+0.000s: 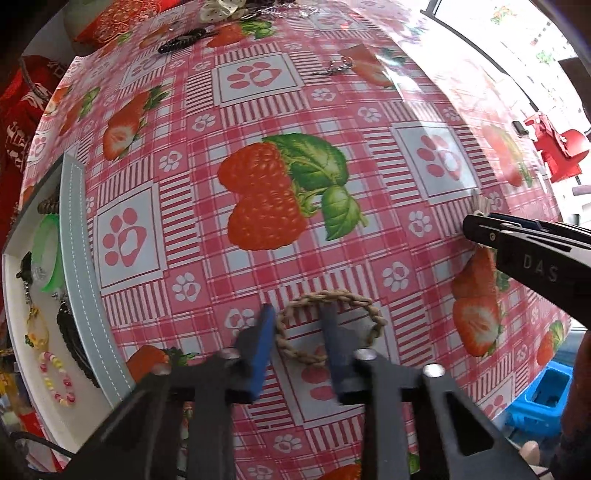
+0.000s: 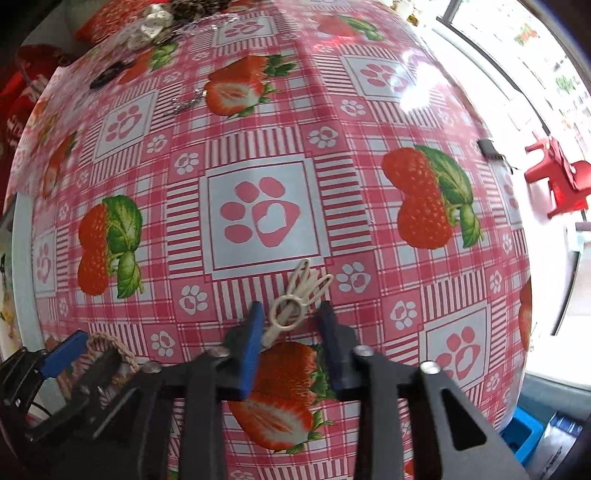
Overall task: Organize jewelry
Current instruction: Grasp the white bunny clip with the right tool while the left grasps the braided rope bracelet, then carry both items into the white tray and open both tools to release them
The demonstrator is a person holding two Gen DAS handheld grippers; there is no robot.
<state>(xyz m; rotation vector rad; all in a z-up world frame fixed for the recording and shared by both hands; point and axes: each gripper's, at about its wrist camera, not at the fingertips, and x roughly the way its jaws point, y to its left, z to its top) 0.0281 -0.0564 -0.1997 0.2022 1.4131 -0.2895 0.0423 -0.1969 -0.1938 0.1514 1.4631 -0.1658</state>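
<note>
Braided bracelet [image 1: 328,325]: a tan rope ring lying flat on the desk, right under the left gripper; its left side runs between the two blue pads, its right side loops out past the right pad
Left gripper [image 1: 297,332]: pointing down at the desk, jaws drawn in close on the bracelet's left side, the braid touching the left pad; seen also from the right wrist view, low at the left edge, with the braid between its pads
Pale earring [image 2: 295,306]: a cream ring with a fan of thin loops, lying on the desk between the right gripper's blue pads, over a striped patch just above a printed strawberry
Right gripper [image 2: 291,332]: pointing down, jaws narrowed around the earring but a gap shows on both sides of it; I cannot tell whether the pads press it
Jewelry tray [image 1: 79,258]: a white tray with a grey stitched rim at the desk's left edge, well apart from the bracelet; it holds a green bangle [image 1: 50,254], a yellow hoop earring [image 1: 37,326], a pastel bead bracelet [image 1: 59,380] and dark pieces too small to name
Desk [image 1: 369,229]: covered with a glossy pink check cloth printed with strawberries and paw marks
Far edge of desk: a black coiled band [image 1: 181,40], a small silver chain piece [image 1: 332,68] and a pale fabric flower [image 1: 221,9]
Beyond the desk: a red plastic chair [image 2: 561,184] at right and a blue crate [image 1: 543,398] low at right
</note>
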